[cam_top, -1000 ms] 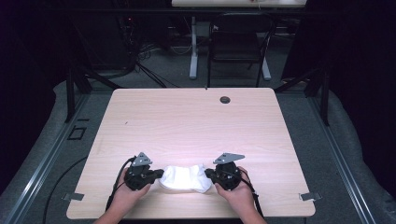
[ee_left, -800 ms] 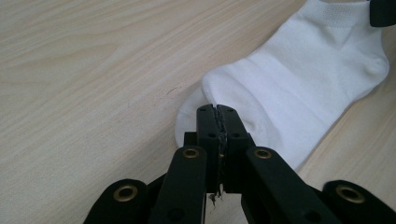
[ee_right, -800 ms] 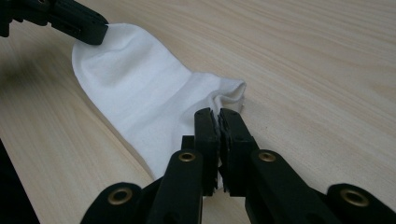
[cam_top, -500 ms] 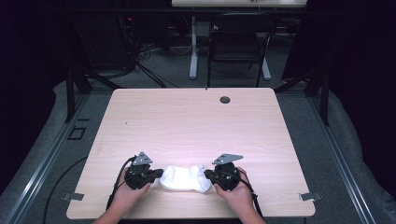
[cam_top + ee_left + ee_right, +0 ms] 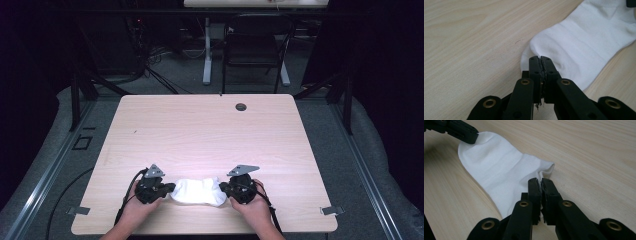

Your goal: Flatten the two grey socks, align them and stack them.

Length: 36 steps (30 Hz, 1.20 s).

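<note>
Item: one white sock [image 5: 196, 190], lying flat near the front edge of the worktop [image 5: 210, 130], held between our two hands.

Left tongs [image 5: 540, 60]: clenched on the sock's rounded end, fabric pinched between the pads. In the high view they sit at the sock's left end [image 5: 167, 189].

Right tongs [image 5: 540, 181]: clenched on the sock's opposite end, beside a small curl of fabric; in the high view at its right end [image 5: 223, 188].

Condition: the sock sags slightly between the grips and shows soft creases across its middle.

Handling note, as we judge it: we keep both pinches firm and shallow, draw the ends apart evenly until the creases flatten, and keep the sock low over the worktop so that neither end twists. Pulling harder on one side would probably slip the fabric from the other grip.

Also present: a small round hole [image 5: 241, 106] at the worktop's far edge.
</note>
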Motion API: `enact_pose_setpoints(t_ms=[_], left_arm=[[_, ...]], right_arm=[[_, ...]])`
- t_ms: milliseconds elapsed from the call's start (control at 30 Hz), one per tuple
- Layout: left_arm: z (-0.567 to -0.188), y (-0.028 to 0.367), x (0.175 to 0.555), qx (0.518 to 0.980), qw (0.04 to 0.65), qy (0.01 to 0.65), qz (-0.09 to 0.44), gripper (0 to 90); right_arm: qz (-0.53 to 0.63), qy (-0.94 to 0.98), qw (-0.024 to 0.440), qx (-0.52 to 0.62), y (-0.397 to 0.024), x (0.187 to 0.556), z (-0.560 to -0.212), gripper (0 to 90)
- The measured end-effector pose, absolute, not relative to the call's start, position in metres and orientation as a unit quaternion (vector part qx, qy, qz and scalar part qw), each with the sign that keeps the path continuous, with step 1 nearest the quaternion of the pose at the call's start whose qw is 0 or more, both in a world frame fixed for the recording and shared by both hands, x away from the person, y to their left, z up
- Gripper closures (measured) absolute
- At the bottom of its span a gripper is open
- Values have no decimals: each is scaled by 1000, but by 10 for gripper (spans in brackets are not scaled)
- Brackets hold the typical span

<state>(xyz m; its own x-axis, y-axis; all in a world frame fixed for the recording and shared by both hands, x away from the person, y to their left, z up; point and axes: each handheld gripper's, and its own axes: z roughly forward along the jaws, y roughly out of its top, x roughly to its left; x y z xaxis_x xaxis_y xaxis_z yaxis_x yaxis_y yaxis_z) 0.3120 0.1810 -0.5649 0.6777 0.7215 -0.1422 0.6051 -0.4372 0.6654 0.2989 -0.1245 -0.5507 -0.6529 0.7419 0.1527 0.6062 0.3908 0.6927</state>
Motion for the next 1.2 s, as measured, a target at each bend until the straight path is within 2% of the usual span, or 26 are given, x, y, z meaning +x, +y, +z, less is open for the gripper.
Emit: enact_pose_setpoints(t_ms=[200, 300, 433, 567, 700, 833, 1000, 1200], left_arm=[[-566, 181, 312, 842, 356, 397, 82, 871], [-566, 182, 313, 839, 359, 399, 86, 827], [-560, 185, 312, 829, 383, 397, 94, 765], [-552, 183, 307, 823, 405, 386, 101, 744], [-553, 179, 306, 828, 402, 380, 92, 717], [-558, 175, 307, 832, 396, 380, 84, 696], [-561, 173, 304, 838, 388, 374, 81, 689], [-567, 173, 305, 843, 379, 376, 71, 639]], right_arm=[[371, 829, 91, 410, -124, 299, -553, 848], [369, 830, 96, 407, -125, 299, -554, 786], [377, 823, 109, 409, -129, 298, -549, 762], [399, 819, 116, 397, -131, 295, -543, 758], [406, 827, 110, 373, -123, 292, -546, 737], [389, 842, 113, 356, -116, 290, -553, 666], [383, 846, 110, 354, -115, 290, -557, 639], [368, 853, 100, 357, -112, 292, -565, 596]])
